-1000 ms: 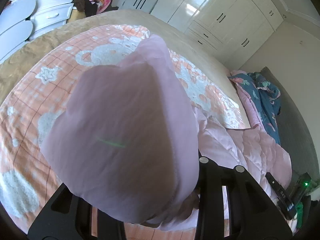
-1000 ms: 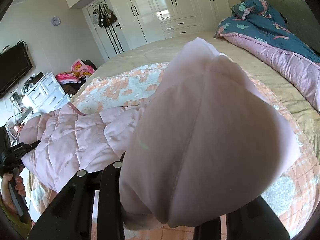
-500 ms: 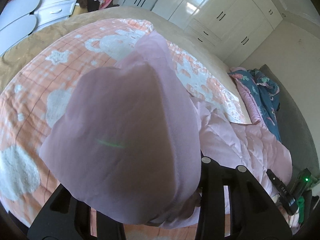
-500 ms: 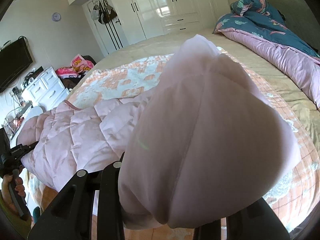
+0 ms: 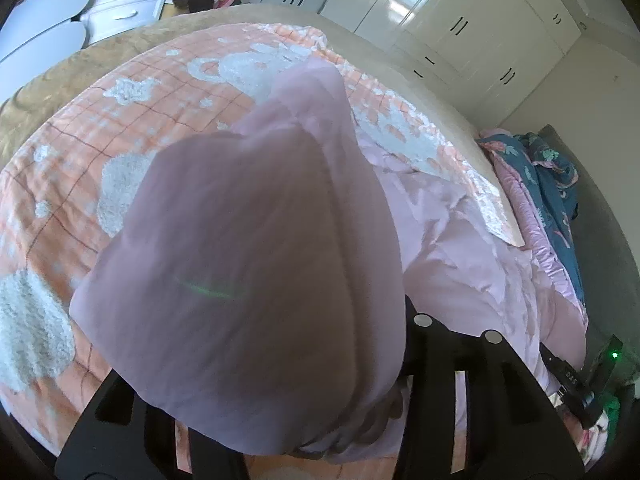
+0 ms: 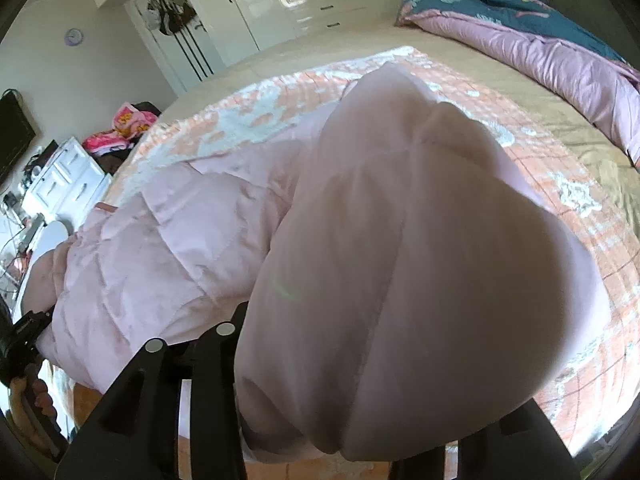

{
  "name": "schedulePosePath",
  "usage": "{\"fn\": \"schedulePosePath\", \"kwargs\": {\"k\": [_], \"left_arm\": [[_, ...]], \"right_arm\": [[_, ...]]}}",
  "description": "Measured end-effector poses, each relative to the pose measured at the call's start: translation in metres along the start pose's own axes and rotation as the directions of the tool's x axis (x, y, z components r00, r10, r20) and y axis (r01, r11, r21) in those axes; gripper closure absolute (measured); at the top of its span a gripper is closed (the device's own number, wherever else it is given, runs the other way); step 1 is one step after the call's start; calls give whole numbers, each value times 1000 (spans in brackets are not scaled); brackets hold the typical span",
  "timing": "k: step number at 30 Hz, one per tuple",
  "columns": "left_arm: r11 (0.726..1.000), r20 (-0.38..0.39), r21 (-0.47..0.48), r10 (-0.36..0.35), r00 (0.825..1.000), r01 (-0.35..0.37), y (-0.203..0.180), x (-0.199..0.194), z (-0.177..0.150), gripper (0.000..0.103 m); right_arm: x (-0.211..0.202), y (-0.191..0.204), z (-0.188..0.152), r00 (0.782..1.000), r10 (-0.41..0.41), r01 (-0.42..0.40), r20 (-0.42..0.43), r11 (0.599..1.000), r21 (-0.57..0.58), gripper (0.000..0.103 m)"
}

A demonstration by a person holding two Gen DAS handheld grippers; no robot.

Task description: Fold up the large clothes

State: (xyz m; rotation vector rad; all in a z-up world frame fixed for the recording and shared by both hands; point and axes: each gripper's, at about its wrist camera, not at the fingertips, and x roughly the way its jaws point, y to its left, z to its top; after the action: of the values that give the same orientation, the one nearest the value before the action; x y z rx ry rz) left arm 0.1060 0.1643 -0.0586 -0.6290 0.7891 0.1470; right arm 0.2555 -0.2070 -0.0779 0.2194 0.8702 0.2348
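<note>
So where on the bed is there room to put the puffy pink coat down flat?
Bare room: the orange checked blanket beyond the quilted pink coat, and the tan sheet before the teal-and-pink duvet. The near edge is crowded with coat, bunched over both claws.

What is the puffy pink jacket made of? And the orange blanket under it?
The pink jacket looks like smooth, thin woven fabric, maybe nylon, stuffed with padding: stitched lines split it into puffy squares. The orange blanket looks like soft fleece or plush, with fuzzy raised white patches.

Left hand-held gripper [image 5: 280, 432], right hand-held gripper [image 6: 340, 436]: both raised, jaws clamped on cloth, fingertips hidden
</note>
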Motion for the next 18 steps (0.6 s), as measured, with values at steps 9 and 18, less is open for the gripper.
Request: {"fn": "schedulePosePath", "kwargs": {"k": [9,18], "left_arm": [[1000,-13,-10,8,1000,-8,4,3,-3,62],[1000,-18,-24,-8,1000,8,10,0,-6,60]], "right_arm": [[13,-8,-9,998,-24,27,-56,998,57,49],[-12,-14,-17,999,-9,14,-53,995,97,26]]}}
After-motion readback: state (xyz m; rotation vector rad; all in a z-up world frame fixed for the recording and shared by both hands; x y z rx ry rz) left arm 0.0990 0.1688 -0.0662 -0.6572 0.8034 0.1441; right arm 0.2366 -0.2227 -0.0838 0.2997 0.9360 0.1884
